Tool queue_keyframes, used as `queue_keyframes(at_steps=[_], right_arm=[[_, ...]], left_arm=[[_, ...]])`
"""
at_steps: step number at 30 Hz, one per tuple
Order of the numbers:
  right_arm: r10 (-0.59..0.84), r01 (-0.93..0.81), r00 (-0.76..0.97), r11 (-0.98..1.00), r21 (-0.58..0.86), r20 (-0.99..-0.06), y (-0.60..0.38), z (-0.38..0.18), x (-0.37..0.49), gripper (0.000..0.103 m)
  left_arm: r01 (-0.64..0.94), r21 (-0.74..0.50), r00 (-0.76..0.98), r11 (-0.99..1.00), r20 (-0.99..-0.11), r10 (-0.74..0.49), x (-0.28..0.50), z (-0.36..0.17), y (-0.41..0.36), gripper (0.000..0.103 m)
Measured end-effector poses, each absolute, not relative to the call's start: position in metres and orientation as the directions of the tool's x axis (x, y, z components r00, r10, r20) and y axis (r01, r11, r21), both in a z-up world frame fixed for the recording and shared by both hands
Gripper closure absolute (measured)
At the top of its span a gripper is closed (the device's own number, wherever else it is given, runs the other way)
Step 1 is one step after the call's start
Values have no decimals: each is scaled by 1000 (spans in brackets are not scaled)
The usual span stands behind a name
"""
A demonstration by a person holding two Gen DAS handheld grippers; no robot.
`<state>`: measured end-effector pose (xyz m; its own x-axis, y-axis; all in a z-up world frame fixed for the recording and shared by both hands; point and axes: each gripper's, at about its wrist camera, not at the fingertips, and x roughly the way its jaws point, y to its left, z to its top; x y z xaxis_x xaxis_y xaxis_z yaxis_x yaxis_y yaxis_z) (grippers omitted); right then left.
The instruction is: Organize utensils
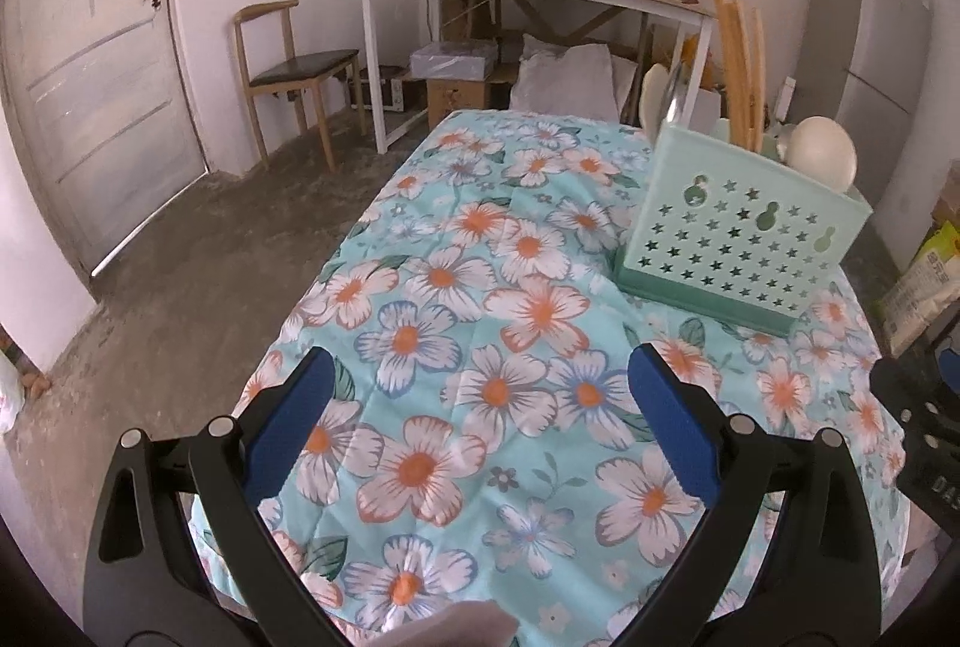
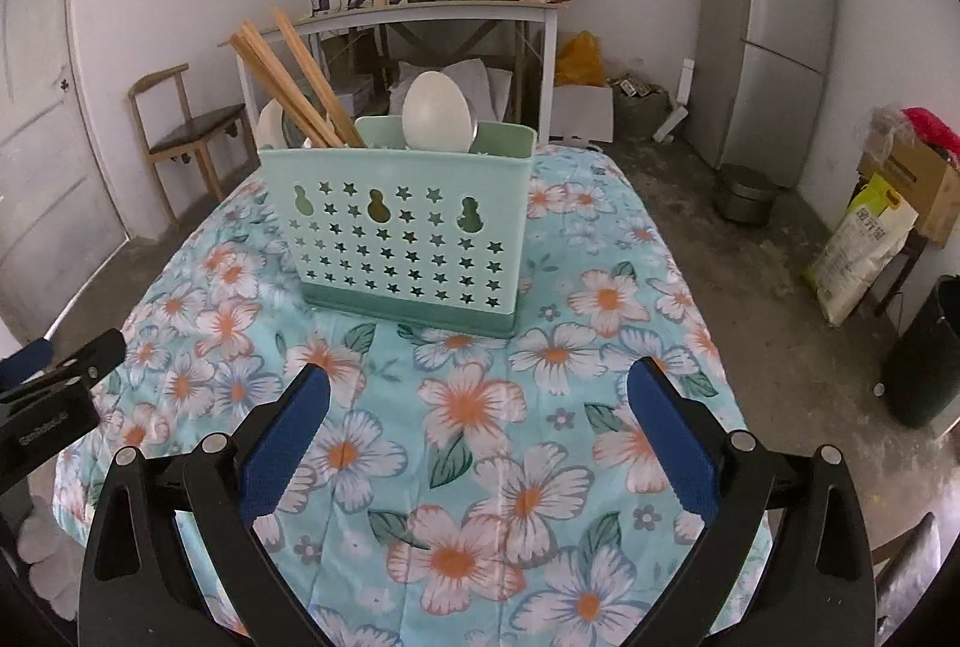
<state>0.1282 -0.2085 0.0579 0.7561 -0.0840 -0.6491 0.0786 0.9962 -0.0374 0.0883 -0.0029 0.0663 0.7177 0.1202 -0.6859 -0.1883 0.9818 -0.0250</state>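
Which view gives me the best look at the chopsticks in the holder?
The right wrist view: the chopsticks fan out clearly at the left end of the holder, seen nearly front on. The left wrist view shows the chopsticks too, but far off to the right, bunched behind the angled holder.

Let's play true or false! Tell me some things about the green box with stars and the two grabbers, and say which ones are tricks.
1. The green utensil holder stands upright on the flowered tablecloth. True.
2. Wooden chopsticks stick out of the holder. True.
3. The right gripper is holding a spoon. False: its jaws are open and empty.
4. The left gripper is squeezed shut. False: it is open, with nothing between its jaws.
5. A white spoon pokes out of the holder. True.
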Motion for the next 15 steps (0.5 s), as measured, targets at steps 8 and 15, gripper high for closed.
queue_keyframes(at_steps=[8,15], right_arm=[[-112,117,736,992,-37,-668,-216,47,119,6],[-144,147,743,988,-52,-653,-221,52,110,6]], left_arm=[[-149,-23,731,989,-676,95,81,78,-9,8],[-72,-51,739,996,-673,19,78,83,-23,8]])
